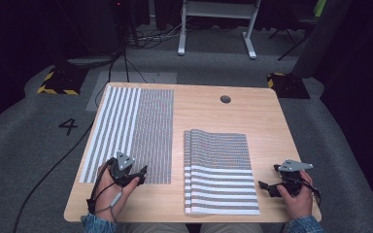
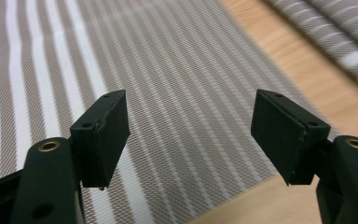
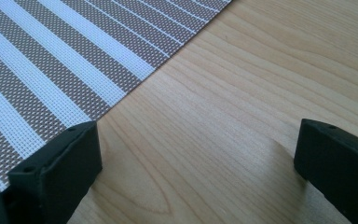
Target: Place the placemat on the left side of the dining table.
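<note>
**Desk:** What did the high view show, from the left?

**Photographer:** A single striped placemat [image 1: 131, 133] lay flat along the left edge of the wooden table [image 1: 209, 116], reaching from the far left corner almost to the near edge. The left gripper [image 1: 142, 174] sat over that mat's near right corner. Right of it, a stack of matching placemats [image 1: 221, 172] occupied the near middle of the table, its far edges fanned slightly. The right gripper [image 1: 262, 187] rested low by the stack's near right corner, toward the table's right edge.

**Desk:** Which step was that?

**Photographer:** By my reading, one mat had been dealt out and the stack waited for the next lift. The next move would call for the right gripper to catch just the top mat's corner, not several layers, while the left steadied or helped carry.

**Desk:** And the jaws?

**Photographer:** In the left gripper view, the left gripper's jaws stood wide apart above the single mat's corner, gripping nothing. In the right gripper view, the right gripper's jaws were spread just as wide over bare wood; the near-side jaw sat right at the stack's edge, though whether it touched the weave was impossible to tell. It gripped nothing either.
</note>
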`<state>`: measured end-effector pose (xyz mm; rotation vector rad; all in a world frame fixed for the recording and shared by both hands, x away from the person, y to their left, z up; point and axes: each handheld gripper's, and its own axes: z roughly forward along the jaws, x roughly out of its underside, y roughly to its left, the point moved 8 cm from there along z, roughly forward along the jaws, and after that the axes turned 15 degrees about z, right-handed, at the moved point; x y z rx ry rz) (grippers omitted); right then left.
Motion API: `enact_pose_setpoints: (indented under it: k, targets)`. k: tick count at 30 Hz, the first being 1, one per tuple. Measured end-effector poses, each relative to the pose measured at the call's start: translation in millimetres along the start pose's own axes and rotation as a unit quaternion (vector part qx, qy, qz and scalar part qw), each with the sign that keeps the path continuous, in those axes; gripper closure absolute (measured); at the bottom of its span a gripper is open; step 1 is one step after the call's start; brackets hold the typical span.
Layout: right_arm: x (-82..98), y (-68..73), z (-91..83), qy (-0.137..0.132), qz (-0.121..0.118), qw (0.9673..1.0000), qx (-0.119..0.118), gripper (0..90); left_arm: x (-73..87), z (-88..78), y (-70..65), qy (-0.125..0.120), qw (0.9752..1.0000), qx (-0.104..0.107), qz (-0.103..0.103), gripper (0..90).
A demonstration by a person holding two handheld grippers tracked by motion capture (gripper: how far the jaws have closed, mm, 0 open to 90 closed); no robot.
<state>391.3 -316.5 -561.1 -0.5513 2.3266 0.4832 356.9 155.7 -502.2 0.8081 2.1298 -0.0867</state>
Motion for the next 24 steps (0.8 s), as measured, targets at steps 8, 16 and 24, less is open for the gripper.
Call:
enact_pose_setpoints:
  k: [8,16,24]
  targets:
    - [-0.2,0.0,0.4,0.000,-0.001,1.0000,-0.001,0.6,-9.6,-15.6,-31.6,-0.030,0.9969,0.064,0.036,26.0]
    - [-0.2,0.0,0.4,0.000,-0.001,1.0000,-0.001,0.6,-4.9,-3.6,-80.4,-0.061,0.9831,0.148,0.088,26.3]
    - [-0.2,0.0,0.4,0.000,-0.001,1.0000,-0.001,0.6,7.6,20.1,-113.8,-0.062,0.9742,0.183,0.116,26.2]
